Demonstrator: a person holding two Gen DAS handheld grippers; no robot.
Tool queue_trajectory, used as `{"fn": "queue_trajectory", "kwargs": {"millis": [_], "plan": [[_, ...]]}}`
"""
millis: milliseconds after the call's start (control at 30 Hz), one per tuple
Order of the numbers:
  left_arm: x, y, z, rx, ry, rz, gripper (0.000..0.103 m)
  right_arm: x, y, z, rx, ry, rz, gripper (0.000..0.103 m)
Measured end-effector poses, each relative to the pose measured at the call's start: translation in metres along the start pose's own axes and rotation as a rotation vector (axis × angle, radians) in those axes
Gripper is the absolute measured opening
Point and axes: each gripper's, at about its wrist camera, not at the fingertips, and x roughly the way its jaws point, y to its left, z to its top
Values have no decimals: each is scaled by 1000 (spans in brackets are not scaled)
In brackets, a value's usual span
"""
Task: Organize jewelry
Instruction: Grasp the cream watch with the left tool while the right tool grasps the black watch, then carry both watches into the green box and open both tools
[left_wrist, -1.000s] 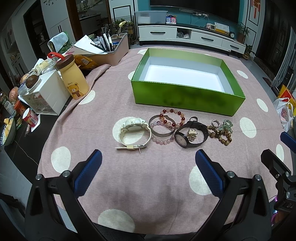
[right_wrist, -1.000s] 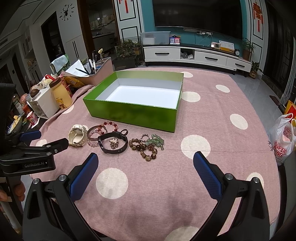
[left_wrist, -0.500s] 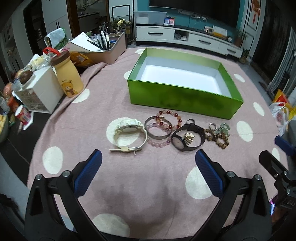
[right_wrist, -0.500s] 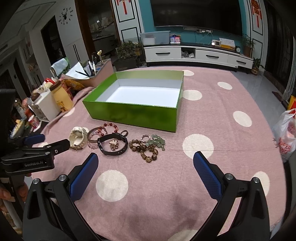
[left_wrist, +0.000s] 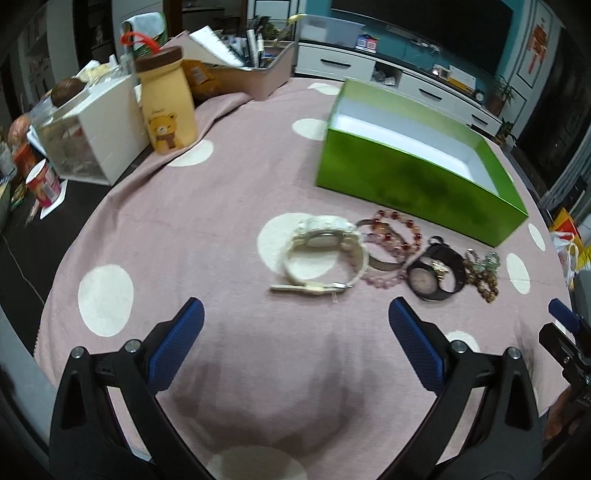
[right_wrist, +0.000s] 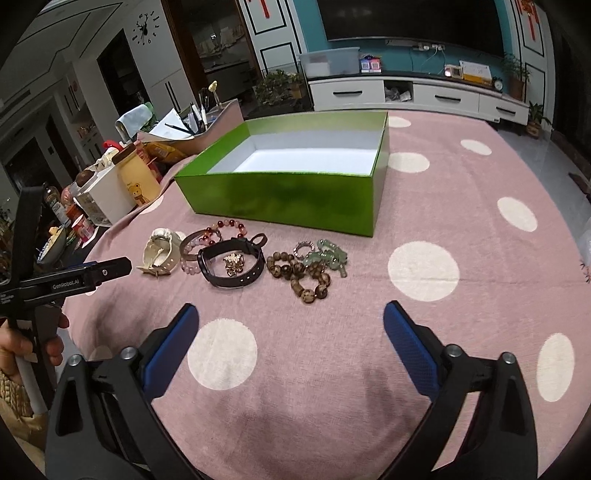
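The left gripper (left_wrist: 295, 332) hovers above the pink, white-dotted worktop (left_wrist: 184, 240), jaws spread wide with nothing between them. Just ahead of its jaws lies the cream plastic wristwatch (left_wrist: 325, 254). The right gripper (right_wrist: 290, 332) has jaws spread but closing, with nothing between them. Ahead of its jaws lie the black-strapped wristwatch (right_wrist: 232, 264), the brown wooden bead bracelet (right_wrist: 299, 275) and the pale green stone bracelet (right_wrist: 328, 256). Beyond the row of jewelry stands the open green rectangular cardboard box (right_wrist: 288, 195), white inside.
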Motion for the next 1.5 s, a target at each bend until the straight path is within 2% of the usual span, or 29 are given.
{"fn": "queue_trajectory", "kwargs": {"millis": [133,200,400,667,833,900,967,1167,1367,1500], "plan": [[10,6,3,-8,-4,5,91,12,-2,0,22,23,31,81],[17,8,5,-22,9,-5,83,18,-3,0,40,35,52,73],[36,14,17,-44,25,-12,69,32,1,7,57,57,102,61],[58,12,29,-30,58,2,57,67,18,20,64,110,151,45],[67,14,32,-16,79,19,48,87,21,27,66,146,125,33],[68,13,33,-1,77,25,40,92,22,29,70,156,114,28],[69,13,35,3,76,25,36,96,24,30,61,166,93,23],[69,11,34,26,73,13,8,96,27,30,13,154,49,4],[64,10,32,27,54,1,7,82,34,30,-16,100,46,2],[49,12,30,23,28,-8,7,58,36,37,-38,28,50,2]]}}
